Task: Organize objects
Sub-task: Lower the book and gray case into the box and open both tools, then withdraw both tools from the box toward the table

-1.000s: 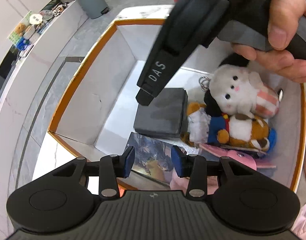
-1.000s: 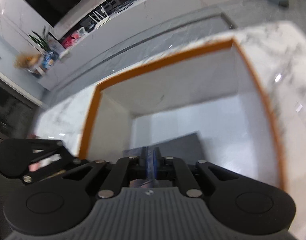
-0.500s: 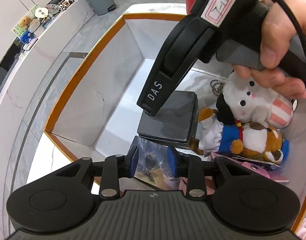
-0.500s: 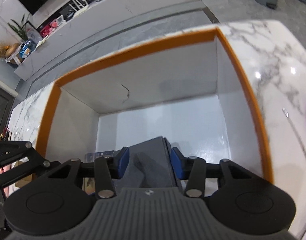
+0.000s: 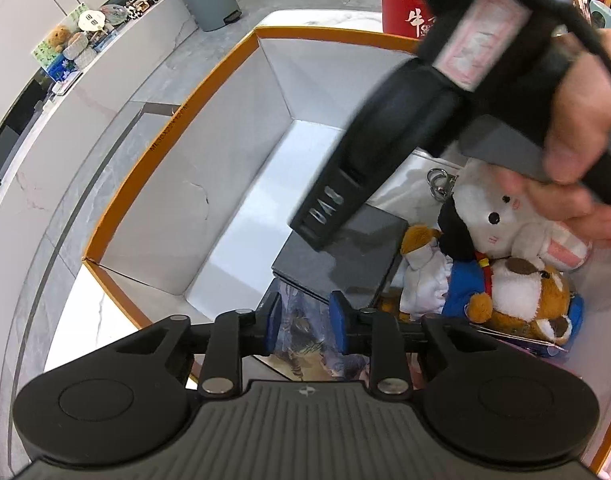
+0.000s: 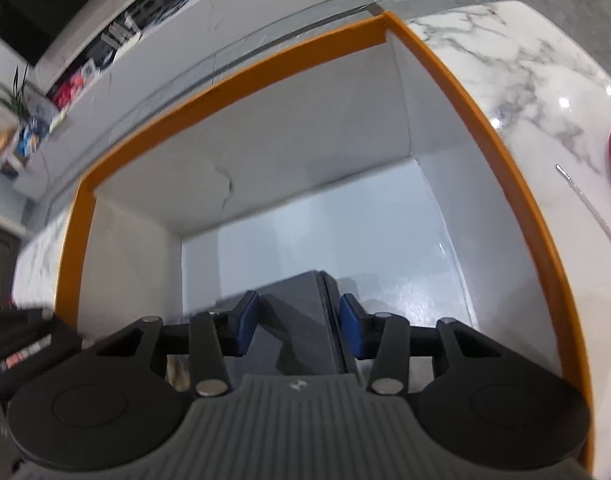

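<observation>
Left wrist view: right gripper [image 5: 317, 236] across box [image 5: 153, 148], before plush toys [image 5: 505, 264].

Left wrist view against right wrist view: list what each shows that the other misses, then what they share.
Only the left wrist view shows the plush toys, the illustrated card between the closing left gripper pads, and the hand holding the right gripper. Only the right wrist view shows the right gripper pads, closing around the grey box. Both show the orange-rimmed box and that grey box.
</observation>
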{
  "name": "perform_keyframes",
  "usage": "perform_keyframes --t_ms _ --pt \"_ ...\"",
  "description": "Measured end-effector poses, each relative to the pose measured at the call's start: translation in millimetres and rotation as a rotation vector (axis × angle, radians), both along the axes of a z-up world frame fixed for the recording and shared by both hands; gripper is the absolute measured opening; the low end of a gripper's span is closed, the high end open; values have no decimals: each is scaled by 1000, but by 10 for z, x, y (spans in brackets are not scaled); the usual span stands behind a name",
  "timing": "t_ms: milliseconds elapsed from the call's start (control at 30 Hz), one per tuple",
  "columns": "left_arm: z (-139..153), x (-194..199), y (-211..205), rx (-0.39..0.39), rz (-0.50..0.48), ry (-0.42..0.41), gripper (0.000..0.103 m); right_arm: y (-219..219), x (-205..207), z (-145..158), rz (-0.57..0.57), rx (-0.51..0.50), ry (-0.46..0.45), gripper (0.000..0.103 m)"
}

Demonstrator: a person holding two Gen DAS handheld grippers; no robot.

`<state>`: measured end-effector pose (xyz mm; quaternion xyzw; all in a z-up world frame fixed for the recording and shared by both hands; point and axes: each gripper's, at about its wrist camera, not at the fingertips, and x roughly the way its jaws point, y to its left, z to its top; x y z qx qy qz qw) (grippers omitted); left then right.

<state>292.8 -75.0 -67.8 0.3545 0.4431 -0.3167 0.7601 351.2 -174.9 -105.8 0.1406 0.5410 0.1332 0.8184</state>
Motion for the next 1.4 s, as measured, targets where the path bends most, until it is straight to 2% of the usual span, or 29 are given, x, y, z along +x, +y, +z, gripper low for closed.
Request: perform_keyframes --t_ms 267,367,500,567,733,800,933,1133,1267,1400 --pt "18 -5 10 5 4 -5 31 63 -83 78 173 -96 -12 43" --pt "50 -27 6 -1 7 -17 31 52 -35 63 221 -88 -12 44" --pt "117 -75 7 -12 14 -32 31 131 -65 65 322 -118 -82 44" --pt "151 -116 -3 -8 18 -39 31 99 -41 62 362 -99 -58 45" --pt "334 -199 13 -39 38 -55 31 156 -99 74 382 -130 -85 51" --pt "431 -268 48 -61 49 -69 31 184 -146 107 373 -165 -103 50" --pt "624 -423 184 -111 82 -106 31 184 -291 299 342 -220 -168 51" --pt "826 -705 496 -160 175 -145 31 215 -620 723 339 -195 -253 52" --pt "955 -931 810 -198 203 -178 31 362 -928 973 391 -173 -338 56" --pt "1043 -1073 1153 -193 270 -173 31 613 -1234 1176 484 -114 -382 56"
